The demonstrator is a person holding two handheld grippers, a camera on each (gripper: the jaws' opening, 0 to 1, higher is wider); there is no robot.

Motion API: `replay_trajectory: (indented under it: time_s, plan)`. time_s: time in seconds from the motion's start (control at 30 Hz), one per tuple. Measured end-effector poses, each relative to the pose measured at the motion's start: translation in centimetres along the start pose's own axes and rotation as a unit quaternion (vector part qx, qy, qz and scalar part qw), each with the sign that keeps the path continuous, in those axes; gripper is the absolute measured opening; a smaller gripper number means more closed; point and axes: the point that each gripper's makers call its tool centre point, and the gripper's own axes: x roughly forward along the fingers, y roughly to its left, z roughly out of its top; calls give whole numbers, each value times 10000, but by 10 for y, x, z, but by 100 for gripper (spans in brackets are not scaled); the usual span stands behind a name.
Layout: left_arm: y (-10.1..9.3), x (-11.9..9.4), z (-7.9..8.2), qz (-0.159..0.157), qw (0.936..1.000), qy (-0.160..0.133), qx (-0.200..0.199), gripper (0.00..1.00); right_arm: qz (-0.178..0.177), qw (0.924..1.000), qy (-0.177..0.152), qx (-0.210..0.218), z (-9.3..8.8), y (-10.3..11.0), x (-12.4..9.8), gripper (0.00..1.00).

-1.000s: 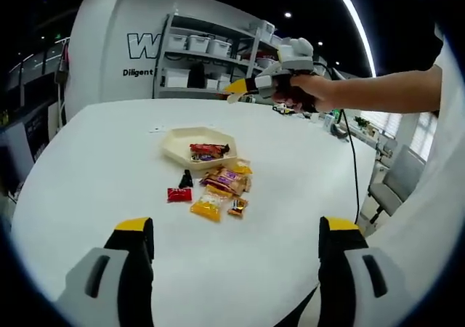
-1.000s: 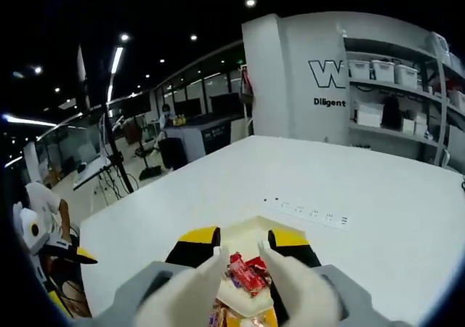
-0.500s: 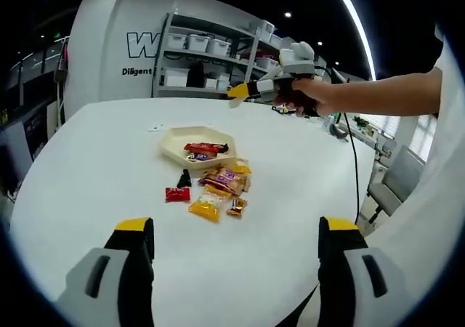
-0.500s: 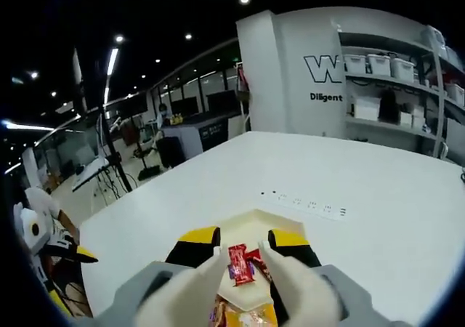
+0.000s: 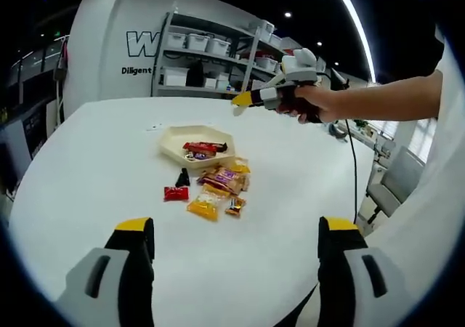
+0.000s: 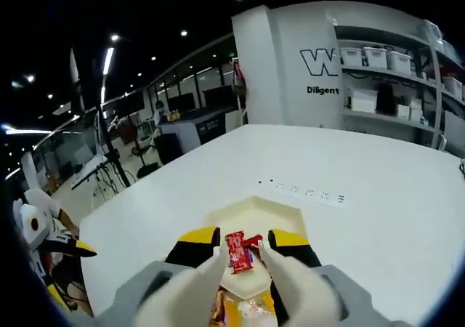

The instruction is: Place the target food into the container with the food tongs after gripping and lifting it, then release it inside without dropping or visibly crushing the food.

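A cream hexagonal tray [image 5: 177,142] sits mid-table with a red wrapped snack [image 5: 204,147] lying in it. In front of it is a pile of wrapped snacks [image 5: 220,187], with a small red packet [image 5: 176,193] and a black piece [image 5: 183,178] beside it. My right gripper [image 5: 242,102], held in a hand, hovers well above the tray's right side. In the right gripper view, the right gripper [image 6: 243,238] and its white tongs [image 6: 195,283] stand open, with the tray [image 6: 254,209] and red snack [image 6: 236,248] below. My left gripper [image 5: 236,234] is open near the table's front edge.
The person's arm [image 5: 385,102] reaches in from the right above the table. A flat strip of sockets [image 6: 301,191] lies on the table beyond the tray. Shelves with bins [image 5: 207,58] stand behind. A chair [image 5: 396,182] is off the table's right edge.
The right gripper has lifted and drawn back from the tray, which looks smaller in its view. The red snack stays lying in the tray. The left gripper has not moved.
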Motion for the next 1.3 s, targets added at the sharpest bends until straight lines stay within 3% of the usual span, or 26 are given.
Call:
replay_trajectory:
  time_s: [0.5,0.83,1.3]
  plan:
    - [-1,-5,-4,16,10000,20,-49,91,106,9988,452,184,-59,19,-4,21]
    - [2,-8,-4,41,10000,15,-37,91,205,9978,614,168,-76,28,-3,21]
    - [1,-13,-9,50,9999,56,-73,91,345,9939,1032,164,-118,45,0,22]
